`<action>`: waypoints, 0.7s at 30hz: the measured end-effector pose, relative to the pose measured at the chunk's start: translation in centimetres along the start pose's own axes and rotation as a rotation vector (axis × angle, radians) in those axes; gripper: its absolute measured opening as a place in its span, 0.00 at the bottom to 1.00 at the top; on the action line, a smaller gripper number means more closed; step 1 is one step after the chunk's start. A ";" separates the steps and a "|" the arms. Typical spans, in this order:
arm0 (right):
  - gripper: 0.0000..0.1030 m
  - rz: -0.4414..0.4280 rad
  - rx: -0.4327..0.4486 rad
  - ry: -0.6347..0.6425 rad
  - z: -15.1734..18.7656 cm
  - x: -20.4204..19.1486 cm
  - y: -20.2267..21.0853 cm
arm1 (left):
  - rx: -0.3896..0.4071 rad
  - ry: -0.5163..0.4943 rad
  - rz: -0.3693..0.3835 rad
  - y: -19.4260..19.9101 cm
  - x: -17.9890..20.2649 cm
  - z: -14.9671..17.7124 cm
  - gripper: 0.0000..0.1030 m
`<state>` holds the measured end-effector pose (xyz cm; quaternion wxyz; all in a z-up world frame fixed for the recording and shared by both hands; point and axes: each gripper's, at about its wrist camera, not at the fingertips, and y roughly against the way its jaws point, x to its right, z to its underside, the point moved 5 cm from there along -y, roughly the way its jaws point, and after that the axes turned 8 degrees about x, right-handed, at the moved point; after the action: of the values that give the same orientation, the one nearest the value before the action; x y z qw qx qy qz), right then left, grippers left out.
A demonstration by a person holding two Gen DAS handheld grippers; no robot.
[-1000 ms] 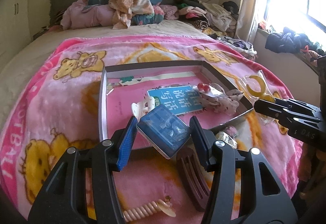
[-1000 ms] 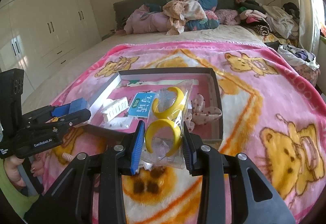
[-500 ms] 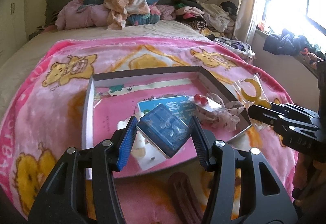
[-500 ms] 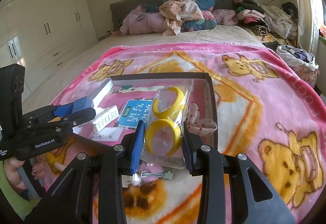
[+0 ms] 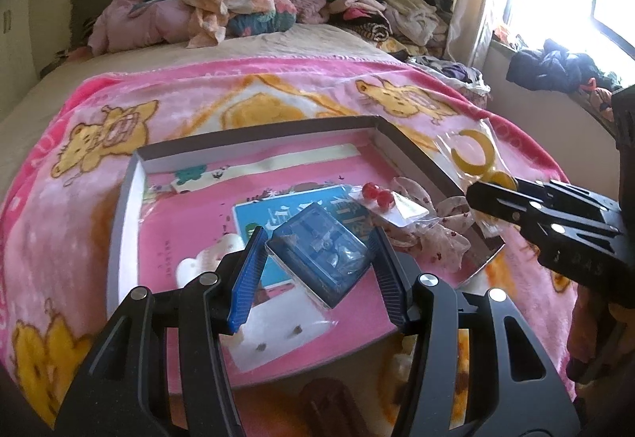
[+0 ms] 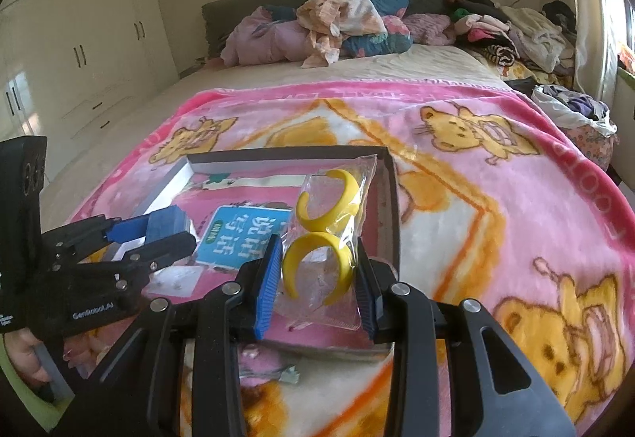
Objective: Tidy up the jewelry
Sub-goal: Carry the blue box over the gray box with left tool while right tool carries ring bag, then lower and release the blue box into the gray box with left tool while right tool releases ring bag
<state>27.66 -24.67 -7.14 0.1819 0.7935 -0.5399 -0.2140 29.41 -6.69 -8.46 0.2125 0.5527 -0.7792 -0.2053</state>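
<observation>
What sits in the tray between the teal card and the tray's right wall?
In the left wrist view, a small packet with red beads and a spotted fabric bow lie between the teal card and tray wall.

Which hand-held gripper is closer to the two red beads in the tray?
Left. The left hand-held gripper, holding the blue box, sits just in front of the red beads; the right hand-held gripper is outside the tray wall.

text: "GenRobot.AI" | on: left tongs [image 6: 170, 238] body | booklet [image 6: 242, 234]: Chinese characters, upside down, not legible
</observation>
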 end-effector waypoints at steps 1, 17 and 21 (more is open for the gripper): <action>0.32 0.002 -0.001 -0.003 0.0 0.2 -0.2 | -0.002 -0.003 0.002 -0.2 0.1 0.0 0.43; 0.32 -0.007 -0.066 0.001 0.4 1.0 -3.3 | -0.064 -0.017 0.018 -2.7 1.1 0.8 0.43; 0.32 -0.014 -0.084 -0.007 0.9 0.9 -3.8 | -0.077 -0.018 0.018 -3.0 1.1 1.1 0.43</action>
<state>30.46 -24.22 -10.03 0.2116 0.7882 -0.5253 -0.2407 30.80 -8.59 -10.96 0.2284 0.5354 -0.7775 -0.2380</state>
